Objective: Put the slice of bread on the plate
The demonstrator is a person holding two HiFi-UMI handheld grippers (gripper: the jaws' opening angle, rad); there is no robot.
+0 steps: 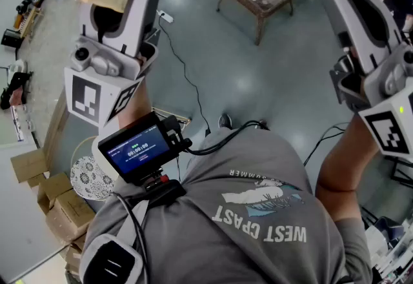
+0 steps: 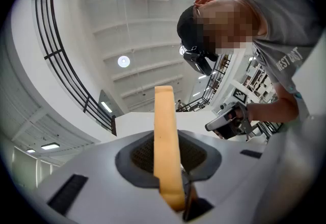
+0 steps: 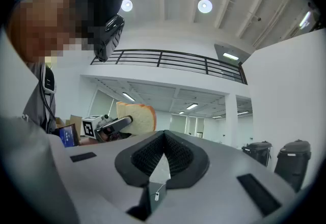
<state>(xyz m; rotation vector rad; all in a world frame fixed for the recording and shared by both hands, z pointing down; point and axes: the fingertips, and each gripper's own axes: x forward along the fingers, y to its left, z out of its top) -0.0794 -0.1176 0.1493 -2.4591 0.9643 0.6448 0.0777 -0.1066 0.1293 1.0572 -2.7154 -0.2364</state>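
Floor (image 1: 258,89) is glossy grey, table (image 1: 259,26) standing on it; left tool (image 2: 170,141) grasps bread slice (image 2: 164,116), right tool (image 3: 164,141) clenched empty.

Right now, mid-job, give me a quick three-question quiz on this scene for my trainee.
1. True or false: the bread is clamped in the left gripper.
2. How do the right gripper's jaws stand?
A. wide apart
B. together, with nothing between them
C. shut on the bread
3. Fill in: in the head view, the bread shows at the upper ____ of the picture.

Key: 1 true; 2 B; 3 left.
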